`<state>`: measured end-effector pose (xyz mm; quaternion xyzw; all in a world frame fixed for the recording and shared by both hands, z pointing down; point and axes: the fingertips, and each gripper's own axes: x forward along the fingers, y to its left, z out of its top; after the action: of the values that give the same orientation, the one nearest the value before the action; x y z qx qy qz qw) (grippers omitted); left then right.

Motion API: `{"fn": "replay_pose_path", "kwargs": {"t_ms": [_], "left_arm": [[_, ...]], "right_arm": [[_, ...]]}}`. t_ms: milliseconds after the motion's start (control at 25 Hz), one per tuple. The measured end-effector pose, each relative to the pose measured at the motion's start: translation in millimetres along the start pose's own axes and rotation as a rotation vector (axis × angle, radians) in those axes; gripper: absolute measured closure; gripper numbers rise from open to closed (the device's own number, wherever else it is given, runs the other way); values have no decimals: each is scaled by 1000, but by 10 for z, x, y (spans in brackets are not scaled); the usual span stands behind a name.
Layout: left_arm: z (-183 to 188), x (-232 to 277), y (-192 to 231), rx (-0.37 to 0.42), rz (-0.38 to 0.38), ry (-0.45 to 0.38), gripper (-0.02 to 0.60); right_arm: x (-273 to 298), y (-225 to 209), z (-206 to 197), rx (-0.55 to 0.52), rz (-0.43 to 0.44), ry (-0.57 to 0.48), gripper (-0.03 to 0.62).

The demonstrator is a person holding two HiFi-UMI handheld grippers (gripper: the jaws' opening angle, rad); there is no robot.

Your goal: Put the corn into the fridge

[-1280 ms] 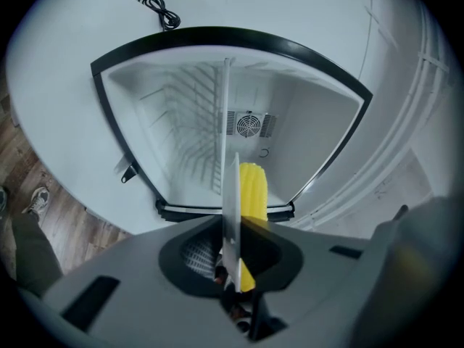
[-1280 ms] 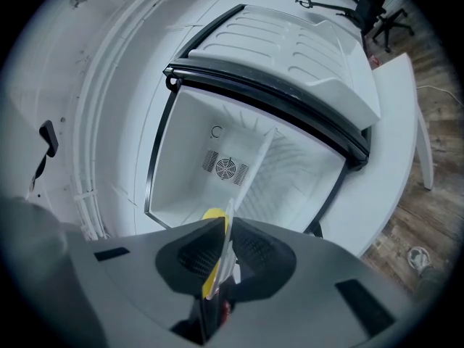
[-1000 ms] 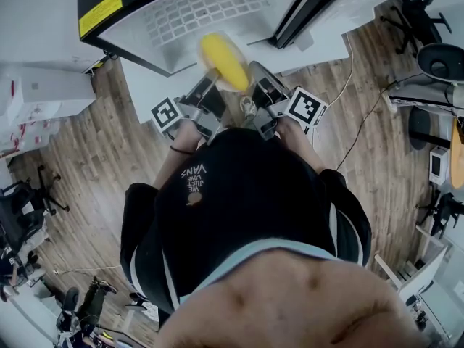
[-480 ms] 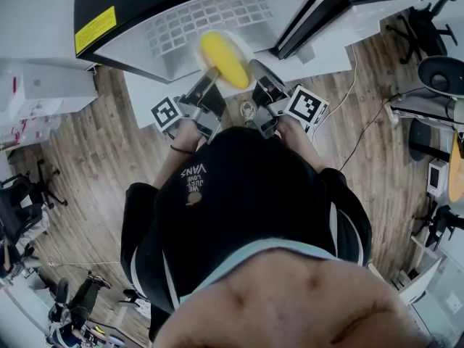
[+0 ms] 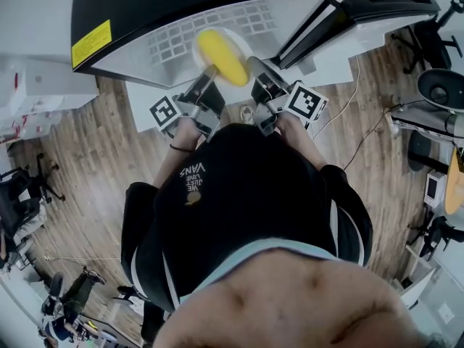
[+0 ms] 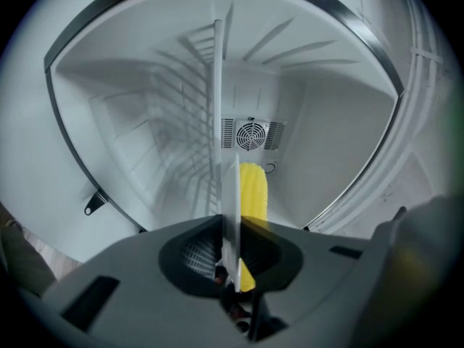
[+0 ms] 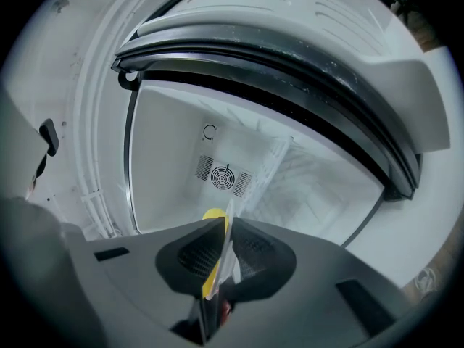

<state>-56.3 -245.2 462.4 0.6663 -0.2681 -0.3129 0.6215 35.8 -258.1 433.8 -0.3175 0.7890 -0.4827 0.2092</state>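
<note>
A yellow corn cob lies on a white plate at the mouth of the open fridge. My left gripper is shut on the plate's near-left rim and my right gripper on its near-right rim. In the left gripper view the plate stands edge-on between the jaws of the left gripper, with the corn just right of it. In the right gripper view the plate's rim is pinched in the right gripper, and the corn peeks over it.
The fridge's white inside has a wire shelf and a round fan vent on the back wall. Its door stands open at the right, with a dark gasket. Office chairs and cables stand on the wooden floor.
Both grippers have carried the plate with the corn forward, toward the fridge opening. The fridge now fills more of the head view. The grips have not changed.
</note>
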Motion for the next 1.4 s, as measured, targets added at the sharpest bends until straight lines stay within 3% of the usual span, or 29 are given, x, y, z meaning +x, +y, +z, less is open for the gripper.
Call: {"fn": "replay_pose_path", "kwargs": {"t_ms": [800,1400], "left_arm": [[285,183,62,-27,26,-95,535],[383,280,67,-61,26,-129,535]], "right_arm": [[367,-152,180,26,44,71,563],[488,-213,280,27,57,67,563]]}}
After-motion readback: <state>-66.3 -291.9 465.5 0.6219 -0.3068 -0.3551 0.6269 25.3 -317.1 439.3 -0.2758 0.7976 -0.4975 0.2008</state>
